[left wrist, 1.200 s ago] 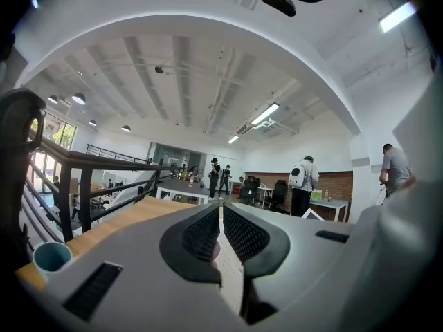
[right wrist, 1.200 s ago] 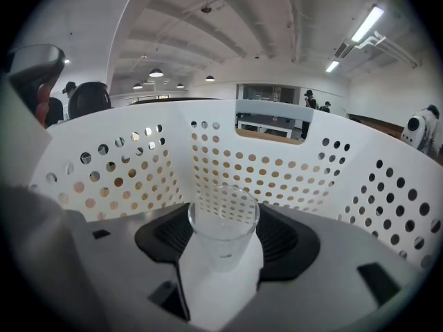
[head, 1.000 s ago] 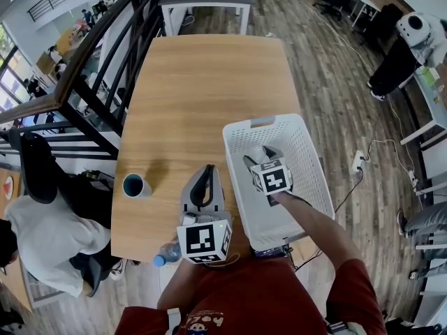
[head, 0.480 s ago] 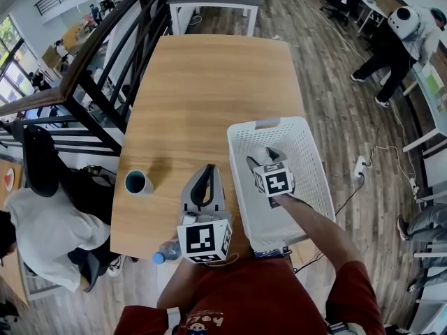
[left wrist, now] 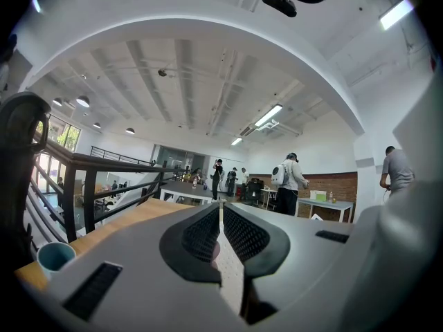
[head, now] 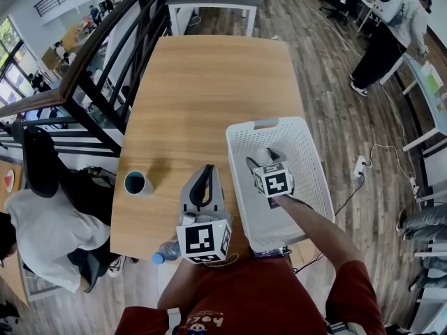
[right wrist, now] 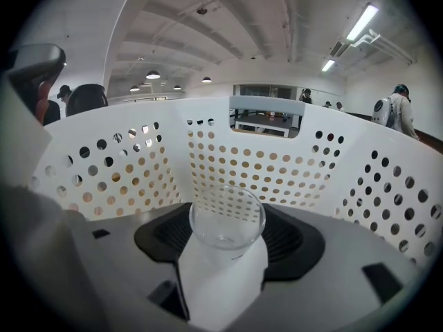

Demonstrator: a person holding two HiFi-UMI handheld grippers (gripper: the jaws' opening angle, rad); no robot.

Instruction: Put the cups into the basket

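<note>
A white perforated basket [head: 311, 187] stands at the table's right front edge. My right gripper [head: 259, 158] reaches down into it, shut on a clear glass cup [head: 261, 152]. In the right gripper view the clear cup [right wrist: 227, 209] sits mouth-up between the black pads [right wrist: 291, 237], with the basket wall [right wrist: 111, 175] all around. A teal cup [head: 135, 183] stands alone on the table's left front; the left gripper view shows this teal cup [left wrist: 55, 256] at its lower left. My left gripper [head: 206, 169] lies level on the table between that cup and the basket, shut and empty [left wrist: 221, 213].
A plastic bottle [head: 164, 255] lies at the table's near edge beside my left gripper. A dark stair railing [head: 105, 54] runs along the table's left side, with a seated person [head: 42, 232] below it. Bare wooden tabletop [head: 209, 82] stretches beyond the basket.
Both grippers and both cups have stayed where they were. A person in the background at the upper right has walked along the floor.
</note>
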